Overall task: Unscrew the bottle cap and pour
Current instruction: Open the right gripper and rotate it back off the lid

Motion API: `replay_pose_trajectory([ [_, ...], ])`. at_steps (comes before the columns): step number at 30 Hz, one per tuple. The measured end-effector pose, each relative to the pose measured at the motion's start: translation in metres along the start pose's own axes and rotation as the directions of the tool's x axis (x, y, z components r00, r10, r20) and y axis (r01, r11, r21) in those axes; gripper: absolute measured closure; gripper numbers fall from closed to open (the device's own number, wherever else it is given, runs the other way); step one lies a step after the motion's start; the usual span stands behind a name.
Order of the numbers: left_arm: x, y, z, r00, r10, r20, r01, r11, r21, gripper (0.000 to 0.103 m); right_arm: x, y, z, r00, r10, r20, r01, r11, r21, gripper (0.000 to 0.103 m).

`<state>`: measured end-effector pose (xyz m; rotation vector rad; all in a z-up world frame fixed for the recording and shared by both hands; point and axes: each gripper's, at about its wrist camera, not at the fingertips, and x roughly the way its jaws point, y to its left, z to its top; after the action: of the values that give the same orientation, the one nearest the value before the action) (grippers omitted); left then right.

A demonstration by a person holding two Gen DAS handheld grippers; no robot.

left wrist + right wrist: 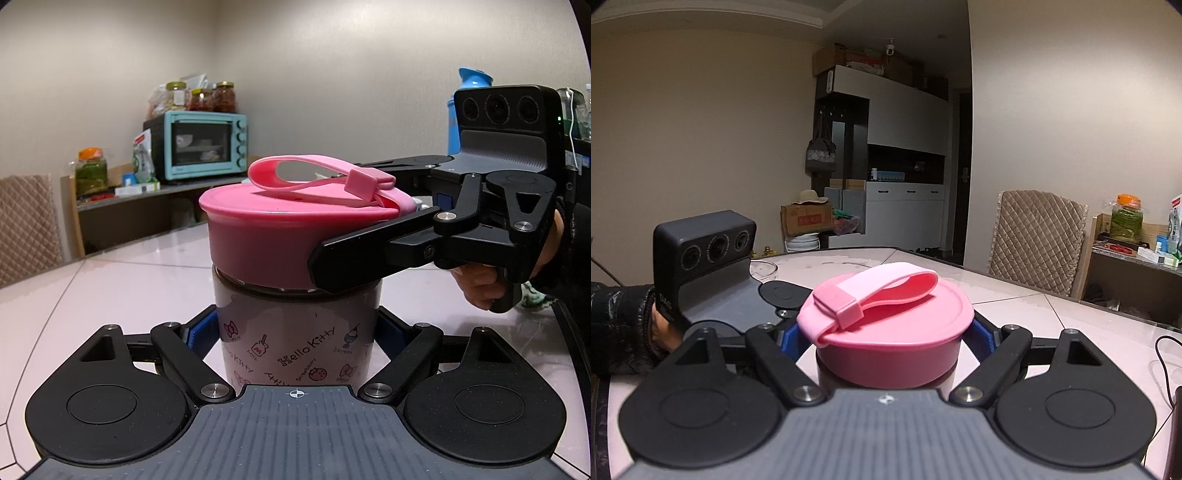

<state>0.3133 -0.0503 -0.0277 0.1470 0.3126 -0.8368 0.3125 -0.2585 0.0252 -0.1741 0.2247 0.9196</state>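
Cap gripped from the side, bottle braced below

Bottle [295,332] stands upright on the desk [110,288], long axis vertical, dead ahead of the left hand-held gripper [295,334] and seated between its fingers. Blue pads show on either side of the printed body; jaws look clenched on it, low, well under the neck.

Pink cap [897,347] sits on top, screwed on, a thin gap of thread showing beneath its skirt in the left wrist view. Soft loop strap [886,288] lies folded across the lid.

Right hand-held gripper [890,332] comes in level from the bottle's right side, at cap height, above the left one. Its fingers straddle the cap, one black finger [347,262] pressed flat against the skirt; blue pads touch both flanks in the right wrist view. Reads as grasping the cap.

Judgement: unscrewing step, early. Turning axis is the bottle's own vertical axis, so the right hand-held gripper must rotate about that line, not its own forward line, while the left holds the body still. Risk: skirt is smooth and tapered, so slip is likely. No vessel to pour into can be made out.
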Motion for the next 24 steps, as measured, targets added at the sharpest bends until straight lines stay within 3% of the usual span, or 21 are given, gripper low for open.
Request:
replay_pose_trajectory([
  [3,0.0,0.0,0.0,1.0,0.0,0.0,0.0,1.0,0.0,0.013,-0.001,0.0,0.001,1.0,-0.02,-0.01,0.02,1.0,0.004,0.017],
  [5,0.0,0.0,0.0,1.0,0.0,0.0,0.0,1.0,0.0,0.013,-0.002,0.003,0.001,0.998,-0.054,-0.018,0.054,0.998,0.012,0.003],
  [6,0.0,0.0,0.0,1.0,0.0,0.0,0.0,1.0,0.0,0.013,-0.003,0.005,0.001,0.997,-0.073,-0.02,0.074,0.997,0.017,0.001],
  [13,0.0,0.0,0.0,1.0,0.0,0.0,0.0,1.0,0.0,0.013,-0.016,0.032,0.003,0.968,-0.252,-0.009,0.252,0.964,0.086,0.0],
  [19,0.0,0.001,0.0,1.0,0.0,0.0,0.0,1.0,0.0,0.013,-0.019,0.056,-0.003,0.929,-0.37,-0.008,0.366,0.916,0.166,0.0],
  [24,0.0,0.002,-0.001,1.0,0.0,0.0,0.0,1.0,0.001,0.013,-0.012,0.073,-0.007,0.88,-0.476,-0.002,0.465,0.86,0.211,0.0],
])
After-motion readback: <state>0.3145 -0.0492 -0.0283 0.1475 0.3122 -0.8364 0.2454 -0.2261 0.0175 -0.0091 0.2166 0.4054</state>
